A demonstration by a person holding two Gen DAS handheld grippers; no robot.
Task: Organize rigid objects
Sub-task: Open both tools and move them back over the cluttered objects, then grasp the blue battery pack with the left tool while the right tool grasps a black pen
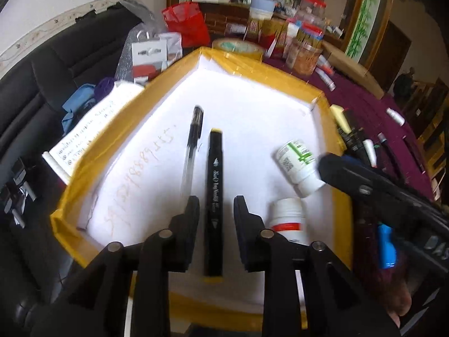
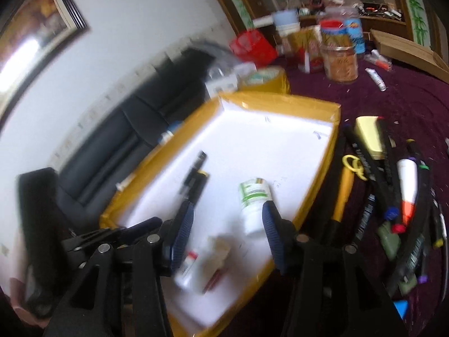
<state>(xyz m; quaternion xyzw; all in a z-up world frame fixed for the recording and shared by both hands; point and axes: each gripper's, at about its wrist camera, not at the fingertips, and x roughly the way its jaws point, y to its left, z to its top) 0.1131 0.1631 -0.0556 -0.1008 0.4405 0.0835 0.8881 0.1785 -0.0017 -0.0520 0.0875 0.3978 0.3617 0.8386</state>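
Observation:
A shallow white tray with yellow taped rim (image 1: 241,64) (image 2: 280,101) holds a clear gel pen (image 1: 193,143), a black marker (image 1: 214,196), a green-labelled white bottle (image 1: 300,163) (image 2: 254,199) and a red-labelled white bottle (image 1: 289,219) (image 2: 193,261). My left gripper (image 1: 216,205) is open, its fingers either side of the black marker without touching it. My right gripper (image 2: 227,219) is open and empty above the two bottles; its black body shows in the left wrist view (image 1: 378,191).
To the tray's right on the purple cloth (image 2: 407,95) lies a heap of markers (image 2: 393,196), a yellow block (image 2: 367,134) and a yellow-handled tool (image 2: 345,191). Jars (image 2: 341,61), a tape roll (image 1: 238,47) and red bag (image 1: 188,22) stand behind. A black sofa (image 1: 56,64) is left.

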